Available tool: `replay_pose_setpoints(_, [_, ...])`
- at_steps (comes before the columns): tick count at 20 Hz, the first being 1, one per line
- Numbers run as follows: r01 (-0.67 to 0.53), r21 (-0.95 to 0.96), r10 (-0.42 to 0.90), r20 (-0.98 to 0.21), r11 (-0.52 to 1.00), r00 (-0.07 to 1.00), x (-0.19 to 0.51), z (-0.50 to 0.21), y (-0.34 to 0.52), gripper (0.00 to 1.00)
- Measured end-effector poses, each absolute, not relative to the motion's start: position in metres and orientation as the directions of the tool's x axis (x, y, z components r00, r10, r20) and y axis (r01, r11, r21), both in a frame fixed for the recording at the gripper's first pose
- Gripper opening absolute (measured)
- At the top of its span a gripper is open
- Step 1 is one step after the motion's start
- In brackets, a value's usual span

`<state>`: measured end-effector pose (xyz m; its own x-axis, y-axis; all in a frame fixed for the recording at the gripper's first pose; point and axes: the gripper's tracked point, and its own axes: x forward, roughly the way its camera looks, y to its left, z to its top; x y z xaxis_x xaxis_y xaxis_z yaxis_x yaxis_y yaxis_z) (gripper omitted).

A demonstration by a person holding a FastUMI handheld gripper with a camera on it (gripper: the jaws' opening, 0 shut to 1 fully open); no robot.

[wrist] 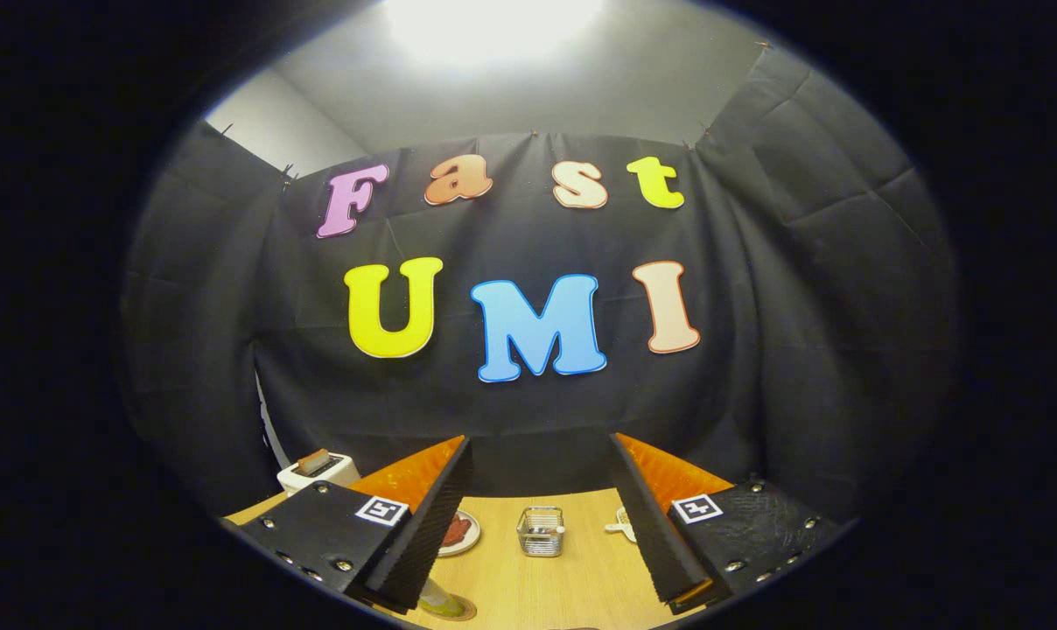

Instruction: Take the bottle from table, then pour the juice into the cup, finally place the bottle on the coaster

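My gripper (539, 442) is held up above the wooden table (572, 577), open, with a wide gap and nothing between the fingers. Down on the table, seen through that gap, stands a small clear cup (540, 531). Close under the left finger (423, 516) a yellow-green thing (441, 604) rests on a round brown disc. It is mostly hidden by the finger, so I cannot tell what it is.
A white toaster (318, 471) with a slice in it stands at the table's far left. A small plate (458, 532) with something red peeks out beside the left finger. A small white object (620, 523) lies by the right finger.
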<state>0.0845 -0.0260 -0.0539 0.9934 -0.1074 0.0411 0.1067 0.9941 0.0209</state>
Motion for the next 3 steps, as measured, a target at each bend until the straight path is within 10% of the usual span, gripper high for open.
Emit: replay_pose_setpoints(3, [0.107,0.007,-0.107,0.033,0.994,0.994,0.0819,-0.0512,-0.0255,0.94])
